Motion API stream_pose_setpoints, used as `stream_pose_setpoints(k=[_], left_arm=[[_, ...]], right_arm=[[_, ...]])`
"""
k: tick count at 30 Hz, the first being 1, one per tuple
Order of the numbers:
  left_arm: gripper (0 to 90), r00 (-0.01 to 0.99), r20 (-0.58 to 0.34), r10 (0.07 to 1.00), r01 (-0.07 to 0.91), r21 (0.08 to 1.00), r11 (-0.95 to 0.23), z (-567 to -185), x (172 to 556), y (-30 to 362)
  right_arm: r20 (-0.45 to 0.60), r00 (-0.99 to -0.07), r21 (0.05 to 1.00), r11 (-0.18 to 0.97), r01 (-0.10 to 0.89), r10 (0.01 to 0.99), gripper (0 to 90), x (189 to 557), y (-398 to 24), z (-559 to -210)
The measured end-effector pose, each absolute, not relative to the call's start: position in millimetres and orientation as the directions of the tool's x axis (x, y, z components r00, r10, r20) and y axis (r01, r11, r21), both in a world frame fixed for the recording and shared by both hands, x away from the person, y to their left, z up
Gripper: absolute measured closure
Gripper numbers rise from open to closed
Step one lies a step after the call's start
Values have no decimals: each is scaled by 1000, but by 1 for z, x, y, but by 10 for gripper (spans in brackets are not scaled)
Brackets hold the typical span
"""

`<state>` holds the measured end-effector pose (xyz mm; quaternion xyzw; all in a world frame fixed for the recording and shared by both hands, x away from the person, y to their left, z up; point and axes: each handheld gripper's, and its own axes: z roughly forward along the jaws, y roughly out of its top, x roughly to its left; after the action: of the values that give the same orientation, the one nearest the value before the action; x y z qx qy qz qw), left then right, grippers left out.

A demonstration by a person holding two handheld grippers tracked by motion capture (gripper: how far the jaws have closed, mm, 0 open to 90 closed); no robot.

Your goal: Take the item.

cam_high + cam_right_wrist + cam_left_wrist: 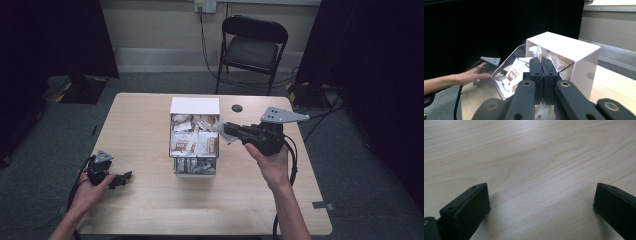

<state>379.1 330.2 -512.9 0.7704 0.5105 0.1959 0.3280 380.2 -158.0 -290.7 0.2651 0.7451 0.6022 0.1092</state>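
A white-topped box (195, 105) with clear walls stands in the middle of the wooden table (145, 125), holding several white and brown sachets (192, 142). My right gripper (225, 129) hovers at the box's right rim, shut on a thin pale sachet (218, 127). In the right gripper view the jaws (541, 62) are pressed together over the box (564, 42), and the sachet's edge (537, 50) sticks up past them. My left gripper (127, 177) rests at the table's front left, open, with bare wood between its fingers (466, 210).
A black folding chair (254, 47) stands behind the table. A small dark round hole (237, 108) sits in the tabletop right of the box. Cables trail on the floor at the right. The person's other hand (471, 75) shows beyond the box.
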Motion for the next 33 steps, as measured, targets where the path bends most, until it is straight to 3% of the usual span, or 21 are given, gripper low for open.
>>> stream_pose_setpoints(k=[33], left_arm=[[2,402,-33,915,658,705,-263,-513,379,330]], right_arm=[[169,-775,932,158,327,609,891,386,-186,-308]])
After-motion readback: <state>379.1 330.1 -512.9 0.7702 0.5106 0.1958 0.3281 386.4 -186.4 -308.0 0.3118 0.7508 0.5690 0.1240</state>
